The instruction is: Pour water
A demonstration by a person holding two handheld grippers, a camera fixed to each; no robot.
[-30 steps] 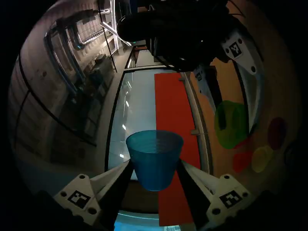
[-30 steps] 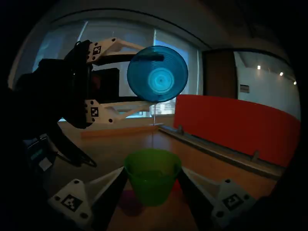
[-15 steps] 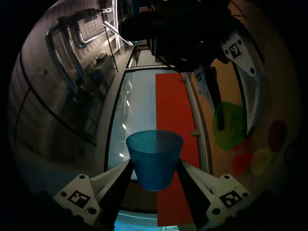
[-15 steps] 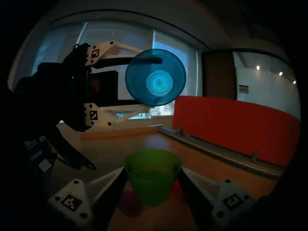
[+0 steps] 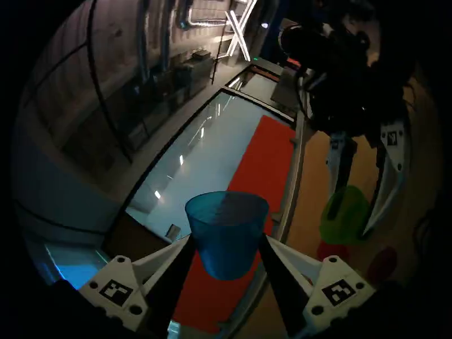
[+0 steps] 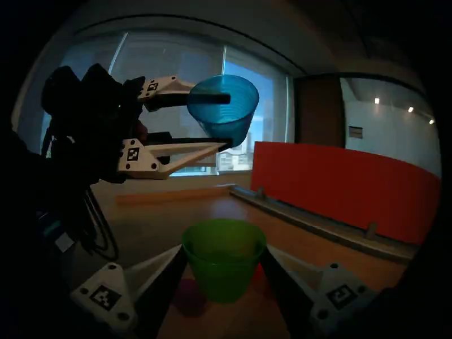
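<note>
The left gripper (image 5: 226, 241) pinches a blue plastic cup (image 5: 227, 223) between its two fingers, which press on the cup's sides. The right gripper (image 6: 224, 255) holds a green plastic cup (image 6: 224, 271) in the same way, low over the table, with one finger against each side.

In the right gripper view the blue cup hangs higher than the green cup and a little to the left of it, well apart from it. Its mouth points upward with only a small lean, and no stream of water can be seen between the two cups. The cups are translucent and the light is weak, so it is not possible to tell how much water is in either one. The judgement is that no pouring happens at this moment. Either the blue cup is not tipped enough, or the water has already gone over. If any water is left, the blue cup must come over the green mouth and tip more.

The surface is a wooden table (image 6: 164, 226). A purple disc (image 6: 189, 298) lies on it, just beside the green cup. A red panel (image 6: 350, 186) stands along the far edge, above a metal rail (image 6: 316, 224). Behind is a large window (image 6: 169, 62), and the room is dim, with small ceiling lights (image 6: 411, 108) at the right.
</note>
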